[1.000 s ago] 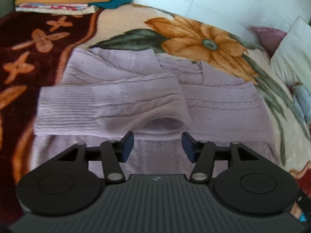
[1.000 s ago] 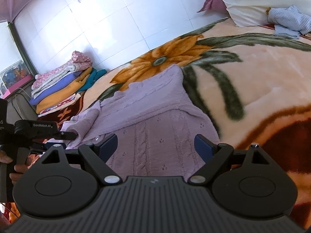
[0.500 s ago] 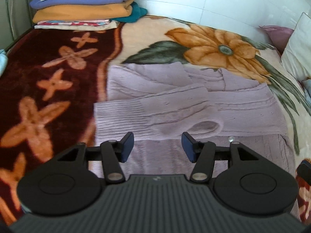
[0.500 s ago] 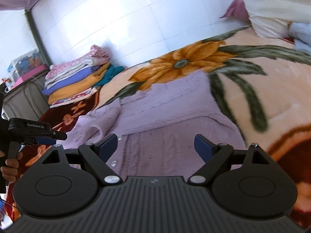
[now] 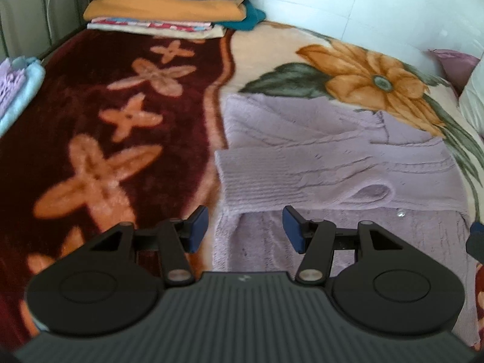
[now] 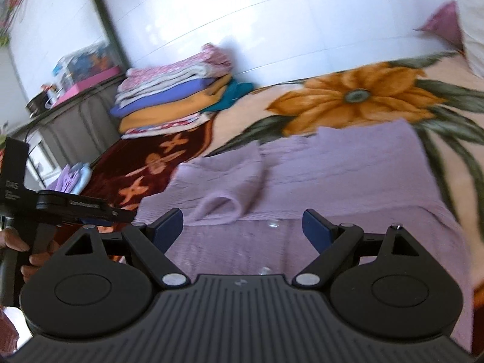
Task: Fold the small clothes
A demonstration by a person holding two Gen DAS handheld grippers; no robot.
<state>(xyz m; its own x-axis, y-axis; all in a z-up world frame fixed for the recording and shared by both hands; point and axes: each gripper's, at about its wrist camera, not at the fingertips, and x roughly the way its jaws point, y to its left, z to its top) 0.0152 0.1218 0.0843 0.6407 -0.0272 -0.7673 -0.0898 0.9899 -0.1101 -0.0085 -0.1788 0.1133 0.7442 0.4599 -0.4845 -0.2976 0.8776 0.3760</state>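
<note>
A lilac knitted cardigan (image 5: 348,163) lies flat on the flowered blanket (image 5: 121,127), one sleeve folded across its chest with the cuff (image 5: 373,192) near the button edge. My left gripper (image 5: 245,231) hovers open above the cardigan's lower left edge, with nothing between its blue pads. In the right wrist view the same cardigan (image 6: 348,175) spreads ahead. Over its lower part my right gripper (image 6: 243,227) stands wide open and holds nothing. The left gripper's handle (image 6: 60,205) shows at the left, held by a hand.
A stack of folded clothes (image 5: 166,6) sits at the bed's far corner by the tiled wall, also the stack (image 6: 175,99) in the right view. A small lilac and blue pile (image 5: 18,90) lies at the left edge. Pillows (image 5: 472,103) lie at the right.
Both grippers have drawn back and up from the cardigan, and the left view has swung leftward. The right gripper has rolled, so its view now takes in the clothes stack. The jaws kept their width.
</note>
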